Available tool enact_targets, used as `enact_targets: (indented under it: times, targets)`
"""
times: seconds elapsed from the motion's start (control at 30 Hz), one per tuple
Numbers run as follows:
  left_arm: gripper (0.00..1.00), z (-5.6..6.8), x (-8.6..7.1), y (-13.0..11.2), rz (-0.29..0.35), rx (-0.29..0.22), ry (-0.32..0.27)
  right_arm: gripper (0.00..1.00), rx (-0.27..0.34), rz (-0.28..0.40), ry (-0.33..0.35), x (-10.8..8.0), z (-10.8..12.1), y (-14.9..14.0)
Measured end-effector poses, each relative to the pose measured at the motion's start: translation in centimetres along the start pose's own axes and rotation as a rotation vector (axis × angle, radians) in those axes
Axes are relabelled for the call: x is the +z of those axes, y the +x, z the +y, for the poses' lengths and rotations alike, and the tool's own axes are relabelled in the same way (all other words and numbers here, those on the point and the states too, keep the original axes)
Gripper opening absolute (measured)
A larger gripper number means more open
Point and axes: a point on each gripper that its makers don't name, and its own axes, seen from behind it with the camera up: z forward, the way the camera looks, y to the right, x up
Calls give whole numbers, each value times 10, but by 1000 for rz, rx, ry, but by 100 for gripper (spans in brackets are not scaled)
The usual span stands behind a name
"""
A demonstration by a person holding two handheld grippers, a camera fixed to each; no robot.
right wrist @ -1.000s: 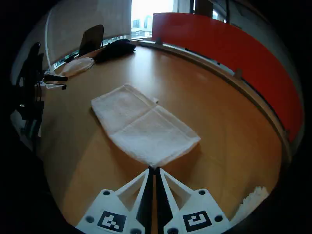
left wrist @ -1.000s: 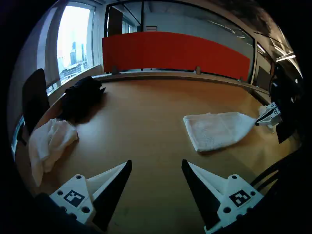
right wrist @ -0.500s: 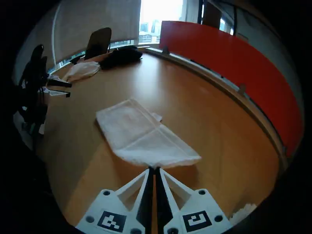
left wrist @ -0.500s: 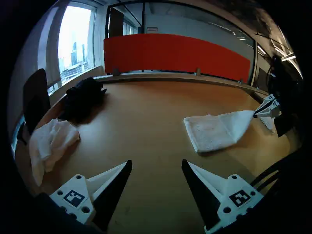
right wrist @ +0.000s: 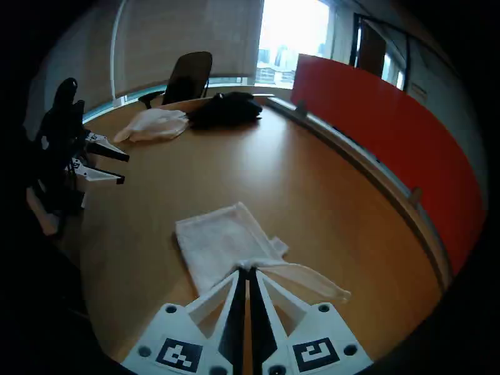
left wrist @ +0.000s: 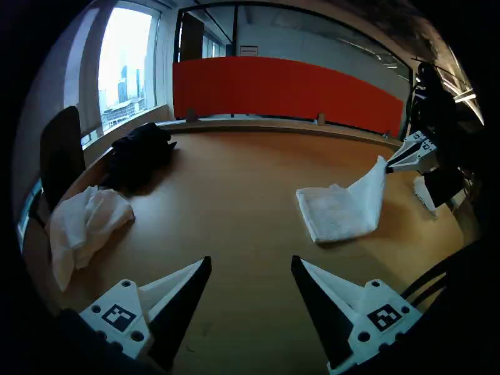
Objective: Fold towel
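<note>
White terry towel (right wrist: 215, 247) hangs creased, corner pinched in right gripper (right wrist: 249, 270).

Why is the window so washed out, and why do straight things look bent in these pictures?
Left gripper view: the window is bright, but the towers outside are still readable; the red partition bows into an arc because of the fisheye lens. Right gripper view: the window mostly burns out to white, the table edge curves, and the towel looks sharp.
</note>
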Motion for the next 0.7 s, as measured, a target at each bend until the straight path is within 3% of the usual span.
enact_targets:
  times: [0.37, 0.7]
  targets:
    - [95, -6, -6, -5, -3, -13, 16, 3, -72, -6, 133, 44, -37, 29]
    - [95, -11, -7, -10, -10, -10, 31, 3, -79, -55, 238, 100, -78, 18]
